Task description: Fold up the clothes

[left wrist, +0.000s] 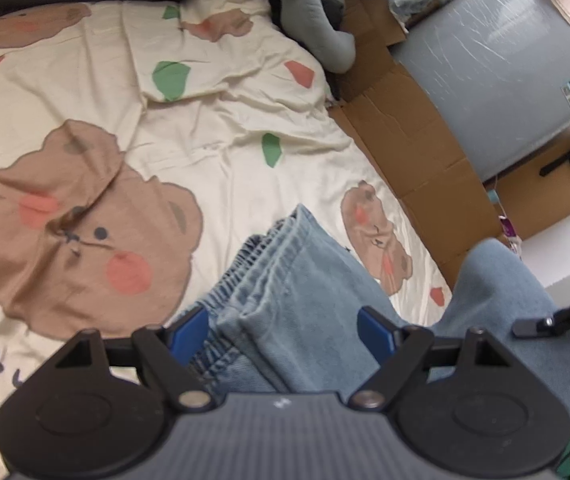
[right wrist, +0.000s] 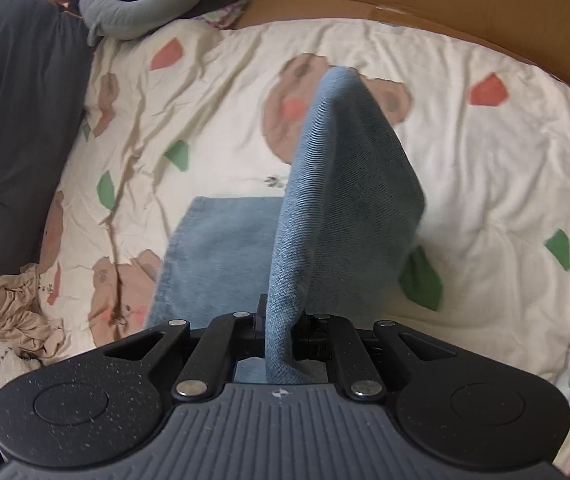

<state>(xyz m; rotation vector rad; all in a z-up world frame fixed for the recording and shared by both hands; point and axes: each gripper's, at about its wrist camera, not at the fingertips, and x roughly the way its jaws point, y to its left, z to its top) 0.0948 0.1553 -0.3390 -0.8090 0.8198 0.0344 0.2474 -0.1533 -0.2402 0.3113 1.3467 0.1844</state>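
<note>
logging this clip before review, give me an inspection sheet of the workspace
surface: cream bear-print bed sheet, wrinkled
job's things: light blue denim jeans, partly folded, one end lifted
clutter: beige crumpled garment; grey curved neck pillow
grippers: left hand-held gripper open, astride the jeans' waistband; right hand-held gripper shut on denim
cables: nothing seen
surroundings: brown cardboard sheets, grey plastic-wrapped box, dark grey quilt

My left wrist view: close, angled down across the bedsheet (left wrist: 225,152). My right wrist view: steeper, close above. Shared: sheet, jeans (right wrist: 213,248), grey pillow (right wrist: 141,4).
</note>
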